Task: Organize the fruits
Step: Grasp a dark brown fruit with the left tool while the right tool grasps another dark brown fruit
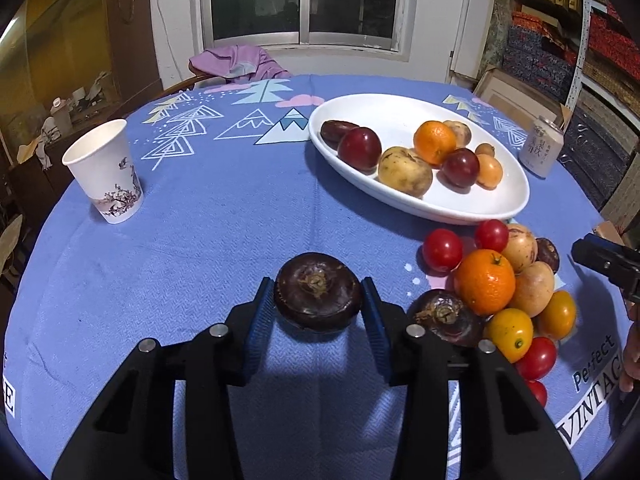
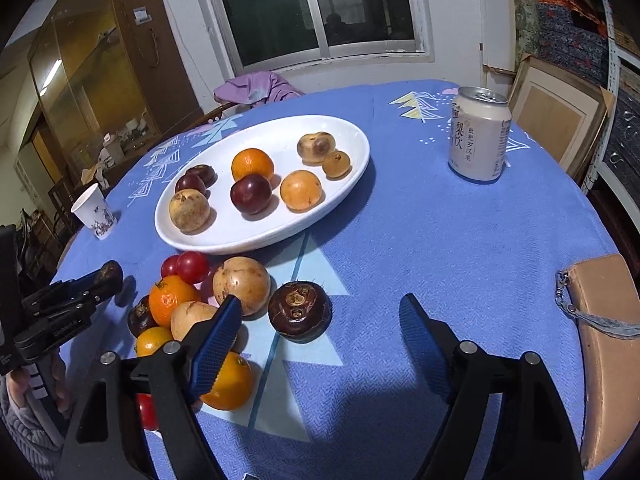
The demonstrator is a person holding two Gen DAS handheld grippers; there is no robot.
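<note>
My left gripper (image 1: 317, 286) is shut on a dark brown round fruit (image 1: 316, 308), its blue pads pressed on both sides, just above the blue tablecloth. To its right lies a pile of loose fruit (image 1: 486, 282): oranges, red and yellow tomatoes, tan and dark fruits. A white oval plate (image 1: 492, 204) behind holds several fruits. In the right wrist view my right gripper (image 2: 320, 302) stands open around another dark fruit (image 2: 300, 312), which rests on the cloth nearer the left finger, touching neither pad. The left gripper (image 2: 100, 280) shows at far left with its fruit.
A paper cup (image 1: 106, 172) stands at the left of the round table. A drink can (image 2: 478, 136) is at the back right and a tan pouch (image 2: 604, 340) lies at the right edge. A purple cloth (image 1: 240, 62) hangs on a chair behind.
</note>
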